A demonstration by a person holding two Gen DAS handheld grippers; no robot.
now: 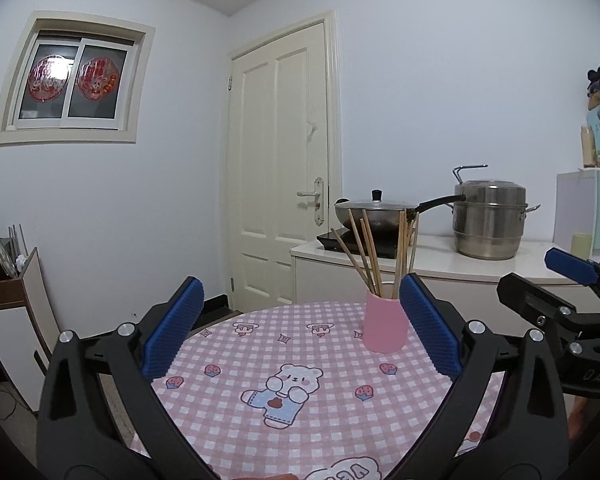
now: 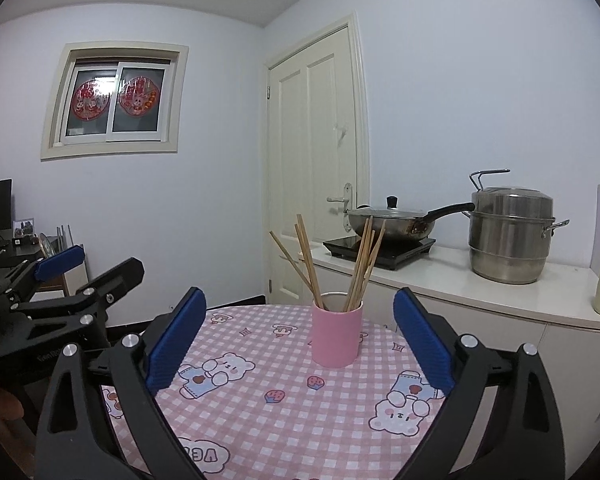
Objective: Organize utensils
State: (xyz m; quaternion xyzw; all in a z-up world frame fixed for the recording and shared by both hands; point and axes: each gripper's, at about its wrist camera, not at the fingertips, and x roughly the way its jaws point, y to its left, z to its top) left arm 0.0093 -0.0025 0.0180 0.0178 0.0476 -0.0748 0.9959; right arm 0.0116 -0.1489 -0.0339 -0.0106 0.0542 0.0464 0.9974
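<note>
Chopsticks (image 2: pixel 332 264) stand bundled and splayed in a pink cup (image 2: pixel 336 336), which sits upright on the far part of the bench under a pink checked cloth (image 2: pixel 284 404). Left gripper (image 1: pixel 300 332): jaws wide apart, holding nothing, with the cup just inside its right-hand finger in the left wrist view. Right gripper (image 2: pixel 300 340): jaws wide apart, holding nothing, cup beyond and between the fingers.

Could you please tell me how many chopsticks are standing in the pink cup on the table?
About 7, all upright in the pink cup: three chopsticks fan out to the left, roughly four cluster leaning right. They overlap, so one may be hidden.
</note>
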